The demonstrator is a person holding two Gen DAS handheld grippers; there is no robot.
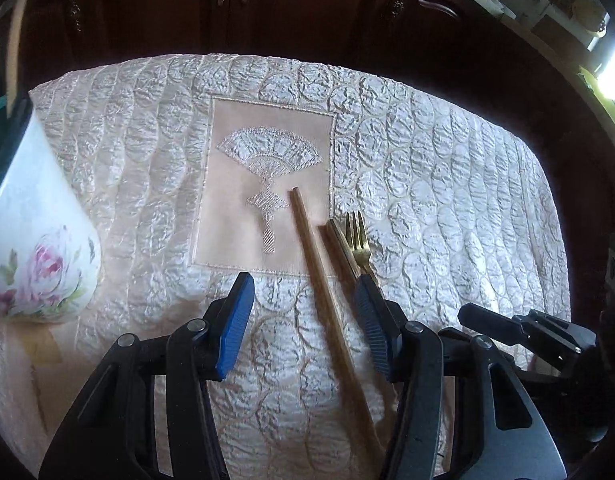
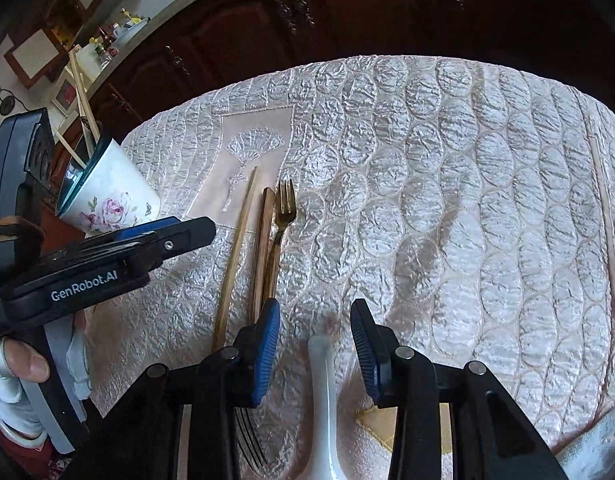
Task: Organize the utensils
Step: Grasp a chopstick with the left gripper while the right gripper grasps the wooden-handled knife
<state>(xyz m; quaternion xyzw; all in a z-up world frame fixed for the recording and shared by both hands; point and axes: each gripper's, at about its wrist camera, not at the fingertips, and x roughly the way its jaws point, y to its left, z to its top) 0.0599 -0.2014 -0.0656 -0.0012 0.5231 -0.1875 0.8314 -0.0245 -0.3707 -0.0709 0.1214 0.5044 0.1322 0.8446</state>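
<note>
My left gripper point(image 1: 305, 308) hangs open above a wooden chopstick point(image 1: 323, 292) that runs between its blue pads without touching them. To the right of the chopstick lie a second wooden stick point(image 1: 339, 246) and a gold fork point(image 1: 357, 236). My right gripper point(image 2: 315, 320) is open around the white handle of a spoon point(image 2: 321, 392), and its pads stand clear of the handle. Dark fork tines point(image 2: 249, 440) show under its left finger. The chopstick point(image 2: 237, 248), the stick point(image 2: 263, 240) and the gold fork point(image 2: 282, 212) lie ahead of it, to the left.
A floral cup point(image 1: 39, 240) stands at the left and holds several chopsticks point(image 2: 83, 96). Another lone chopstick point(image 2: 605, 220) lies at the far right of the quilted cream tablecloth point(image 2: 447, 160). A gloved hand point(image 2: 19, 360) holds the left gripper point(image 2: 187, 230). Dark wooden cabinets point(image 1: 267, 8) stand behind.
</note>
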